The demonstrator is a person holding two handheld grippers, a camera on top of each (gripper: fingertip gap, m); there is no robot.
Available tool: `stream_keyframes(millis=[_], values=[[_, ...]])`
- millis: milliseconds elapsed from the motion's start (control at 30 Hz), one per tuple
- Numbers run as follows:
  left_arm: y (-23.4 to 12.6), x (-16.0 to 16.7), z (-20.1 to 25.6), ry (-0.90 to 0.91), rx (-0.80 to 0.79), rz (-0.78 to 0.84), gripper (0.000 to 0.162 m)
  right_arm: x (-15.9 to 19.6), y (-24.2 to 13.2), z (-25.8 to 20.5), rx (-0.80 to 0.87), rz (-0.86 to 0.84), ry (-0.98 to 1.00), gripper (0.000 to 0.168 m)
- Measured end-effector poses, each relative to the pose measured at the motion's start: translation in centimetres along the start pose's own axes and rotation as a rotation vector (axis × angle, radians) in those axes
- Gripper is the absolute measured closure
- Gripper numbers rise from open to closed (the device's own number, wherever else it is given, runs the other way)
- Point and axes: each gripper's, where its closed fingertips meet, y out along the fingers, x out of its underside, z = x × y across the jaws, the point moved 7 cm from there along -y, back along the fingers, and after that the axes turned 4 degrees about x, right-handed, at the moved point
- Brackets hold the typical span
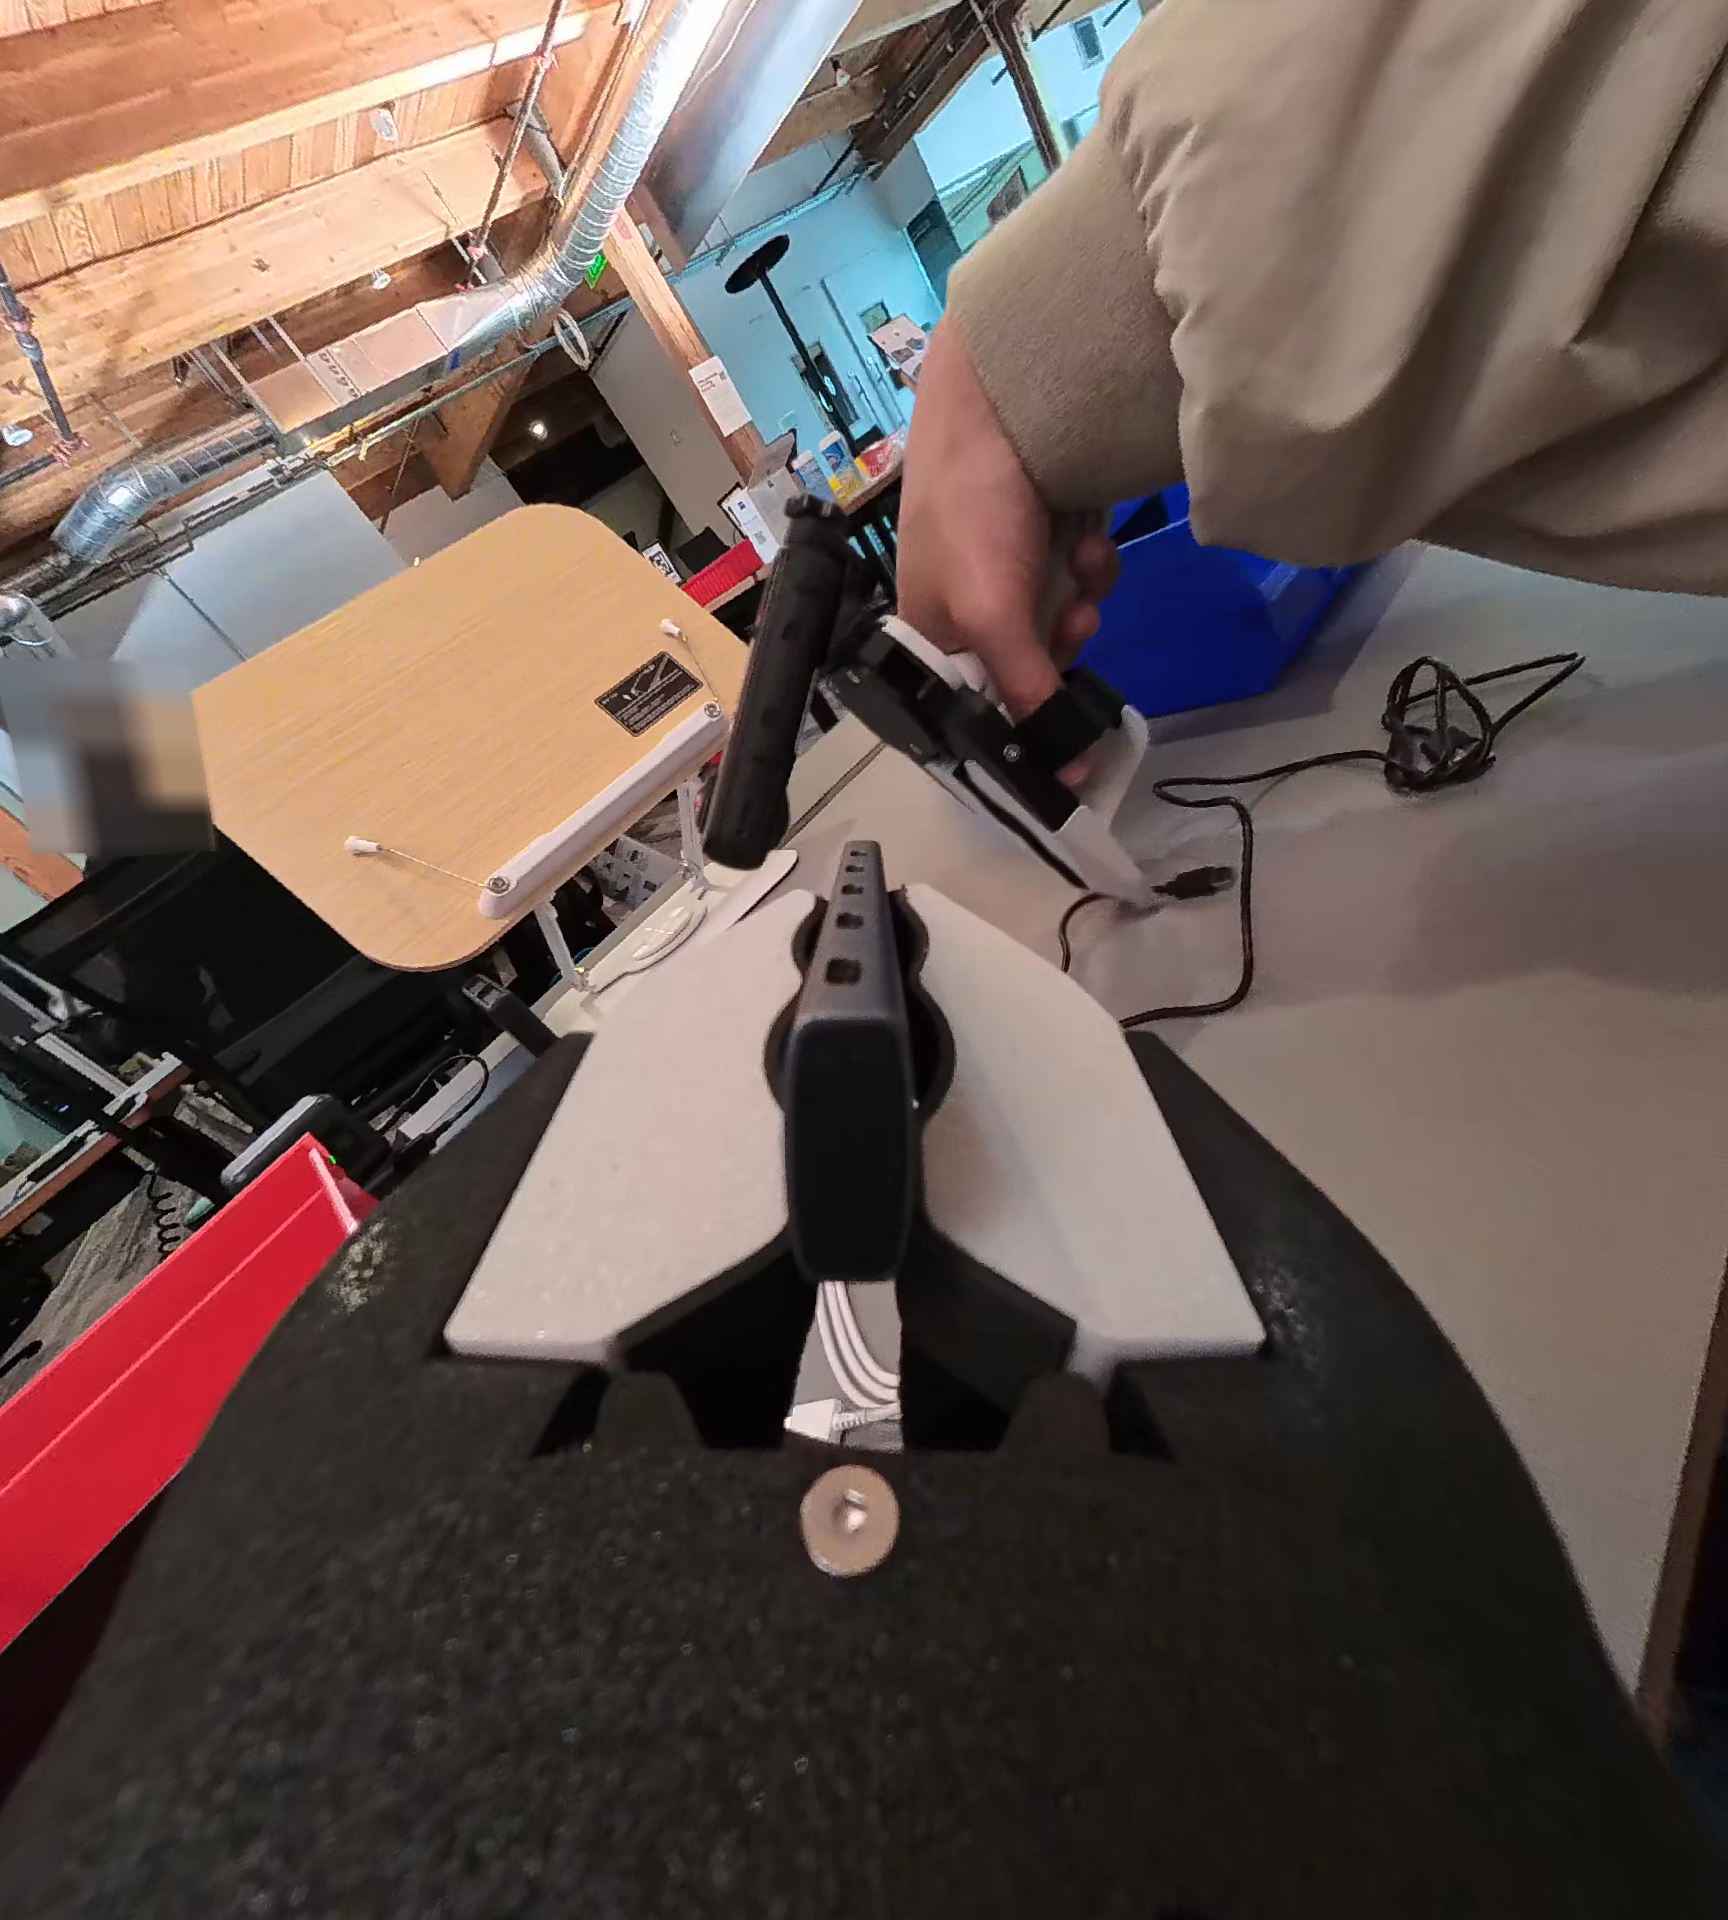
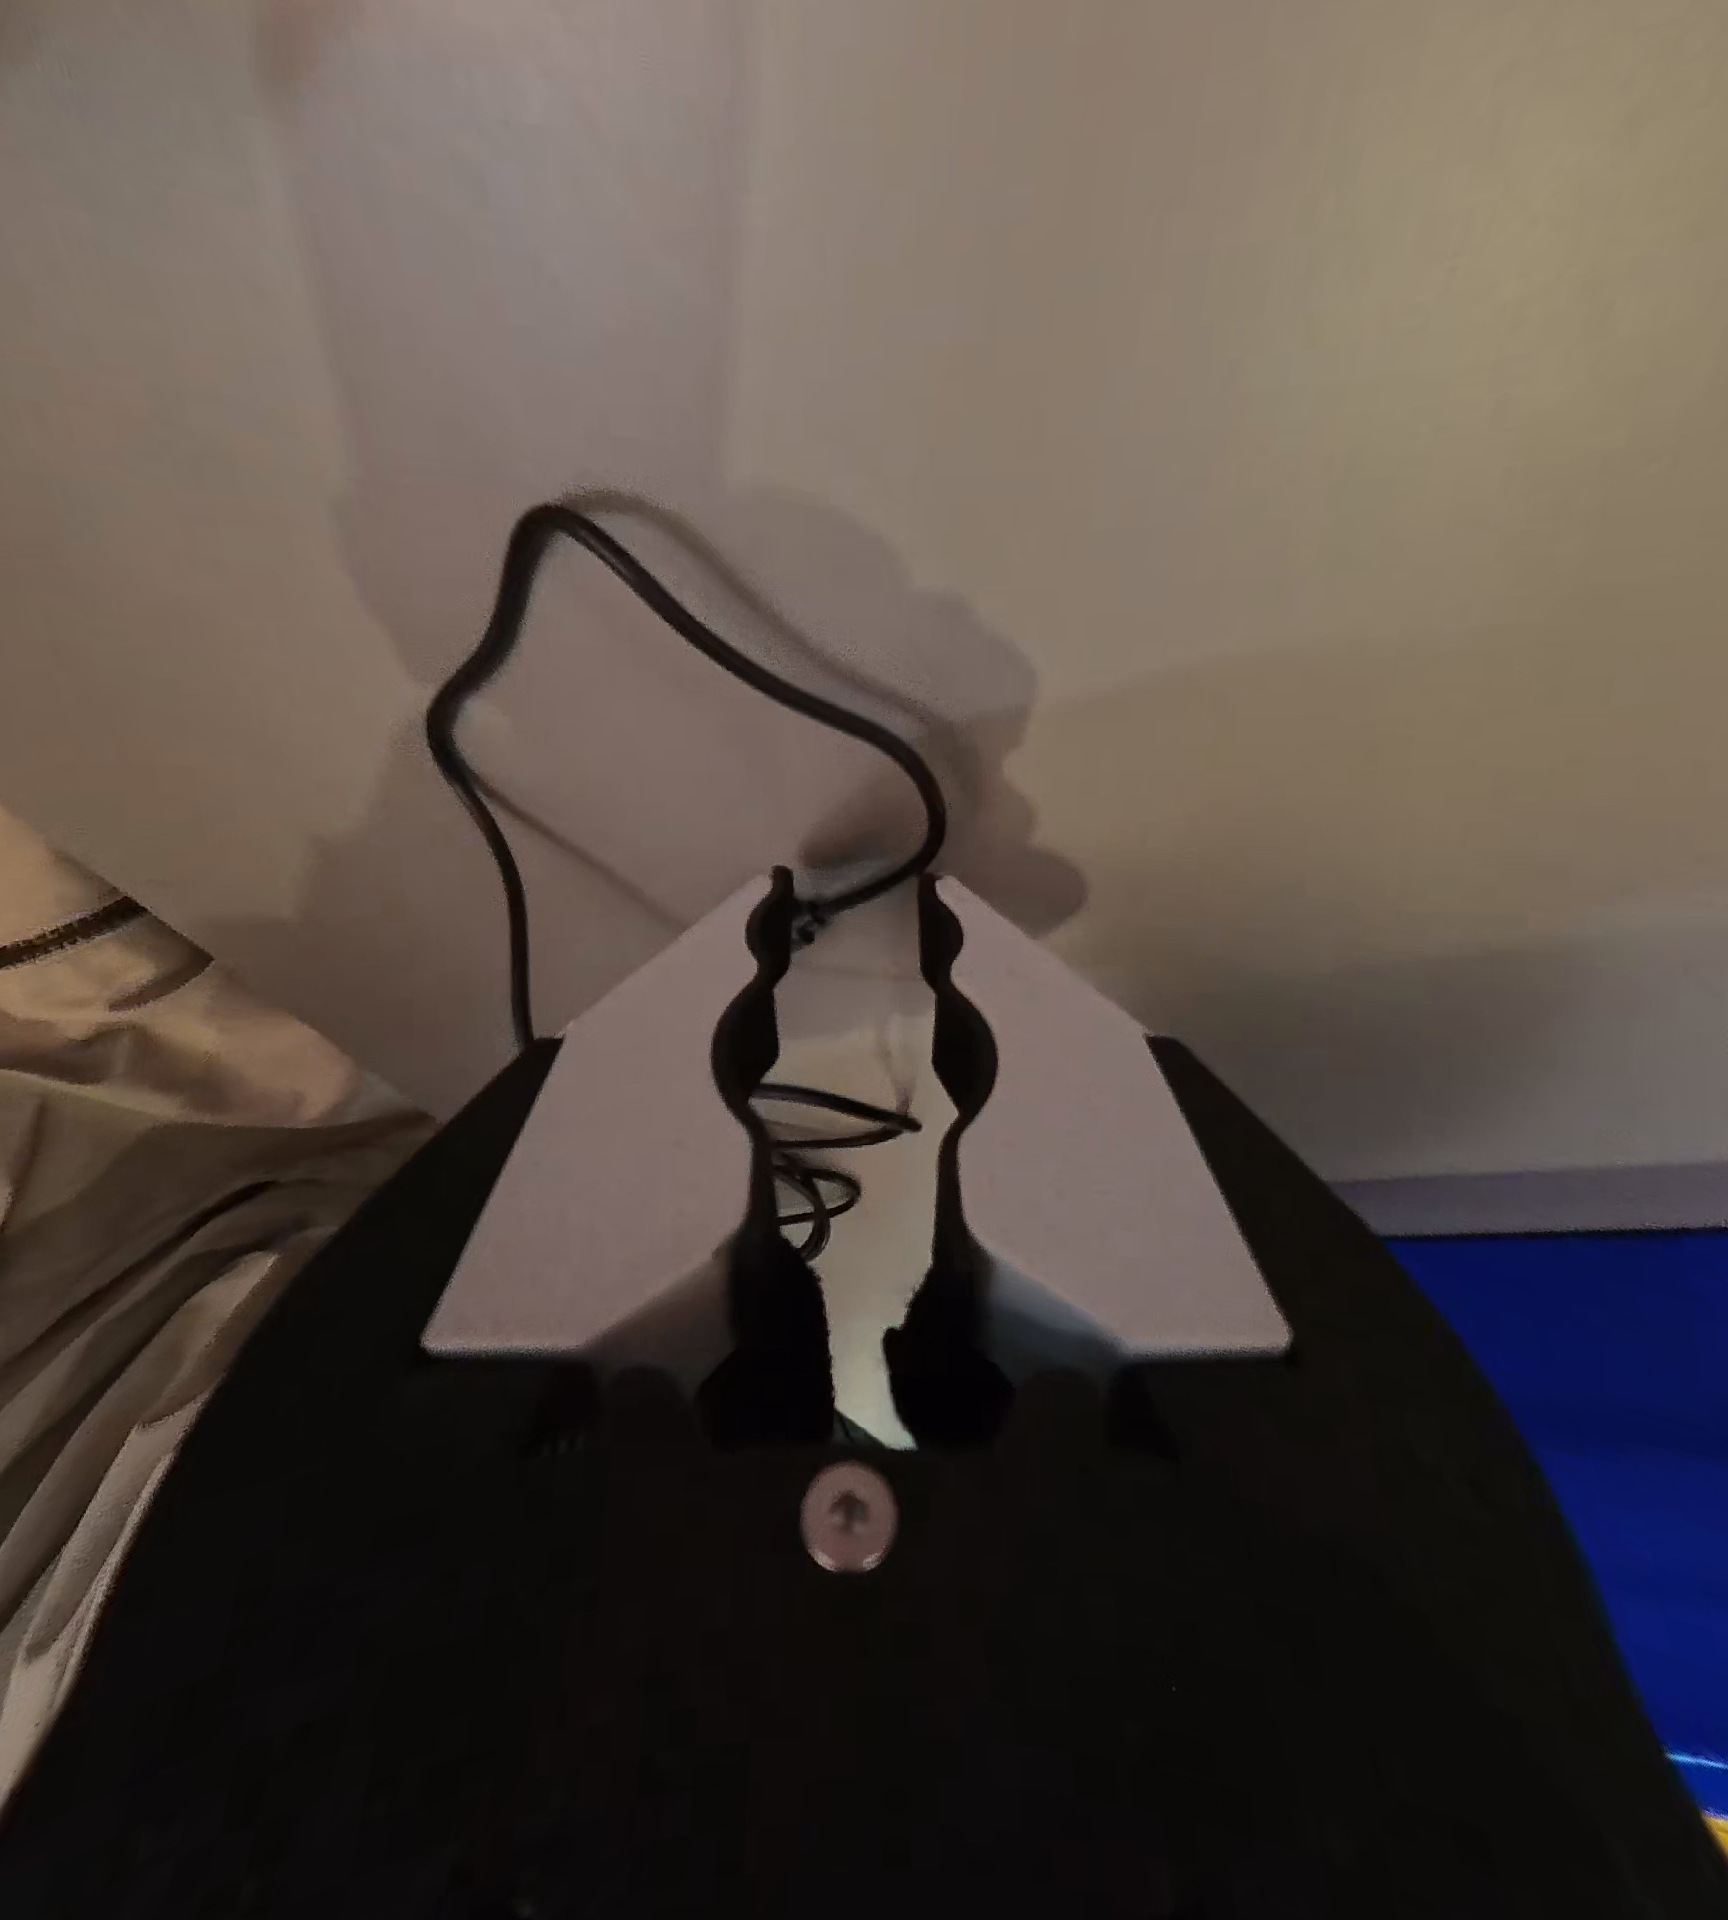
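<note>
A blue bin point(image 2: 1618, 1455) sits lower right, a beige sleeve point(image 2: 60, 1143) lower left. The left gripper point(image 1: 844, 935) clamps a black power bank point(image 1: 849, 1091); the right gripper point(image 2: 855, 894), jaws apart, straddles the black cable point(image 2: 486, 727) on the grey table point(image 2: 1255, 520)

mosaic patch point(image 1: 107, 753) at left, black cable point(image 2: 486, 727) passing behind hand-held gripper

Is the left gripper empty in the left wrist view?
No, the left gripper is shut on a black power bank, which stands between its fingers.
</note>
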Motion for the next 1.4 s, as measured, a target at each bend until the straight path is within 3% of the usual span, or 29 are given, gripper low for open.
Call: stream_keyframes(millis=[167, 267, 367, 433, 500, 600, 767, 867, 1033, 1400], values=[[0.2, 0.0, 0.3, 0.01, 0.015, -0.008, 0.151, -0.3, 0.4, 0.4, 0.012, -0.066, 0.01, 0.167], [0.2, 0.2, 0.4, 0.027, 0.012, -0.033, 0.149, 0.0, -0.3, 0.4, 0.068, -0.023, -0.092, 0.167], [0.3, 0.6, 0.0, 0.0, -0.008, -0.064, 0.151, -1.2, -4.5, 1.1, 0.264, 0.364, -0.174, 0.167], [0.2, 0.8, -0.4, -0.028, -0.025, -0.069, 0.151, -1.0, -8.2, 0.6, 0.403, 0.74, -0.254, 0.167], [0.3, 1.0, -0.9, -0.064, -0.044, -0.079, 0.151, 0.5, -10.8, -1.3, 0.402, 1.109, -0.326, 0.167], [0.4, 1.4, -1.3, -0.127, -0.059, -0.068, 0.152, 4.1, -12.1, -3.2, 0.513, 1.56, -0.398, 0.167], [1.7, 1.1, -1.8, -0.238, -0.046, 0.008, 0.152, 9.1, -11.1, -5.5, 0.411, 2.055, -0.235, 0.167], [4.0, -0.3, -1.7, -0.238, 0.013, 0.059, 0.152, 9.8, -10.3, -7.0, 0.369, 2.187, -0.157, 0.167], [7.3, -2.8, -0.6, -0.274, 0.168, 0.15, 0.152, 8.9, -10.8, -10.7, 0.444, 2.187, -0.288, 0.168], [8.2, -1.8, 0.7, -0.214, 0.195, 0.105, 0.151, 7.8, -9.9, -11.9, 0.378, 2.124, -0.361, 0.167]])
